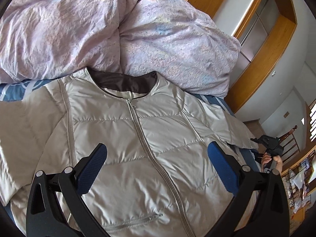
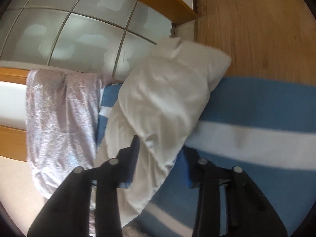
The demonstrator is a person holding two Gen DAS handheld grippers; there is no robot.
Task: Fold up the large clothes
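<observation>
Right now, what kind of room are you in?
Probably a bedroom. A silver jacket lies on a bed with a blue-and-white striped sheet, a crumpled lilac duvet is piled behind it, and a panelled wardrobe stands close by.

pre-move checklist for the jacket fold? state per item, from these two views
1. Jacket flat on the bed, front up, zipper closed: ok.
2. Left gripper free: ok, jaws wide open above the jacket front, nothing between them.
3. Right gripper on the sleeve: cannot tell. Sleeve fabric lies between the jaws, but the blur hides whether the pads press it.
4. Sleeve clear of the lilac duvet: ok, it lies on the blue striped sheet beside the duvet.
5. Room for the fold: not ok at the collar, the duvet bunches right against it.
6. Other sleeve: ok, spread out to the side.
</observation>
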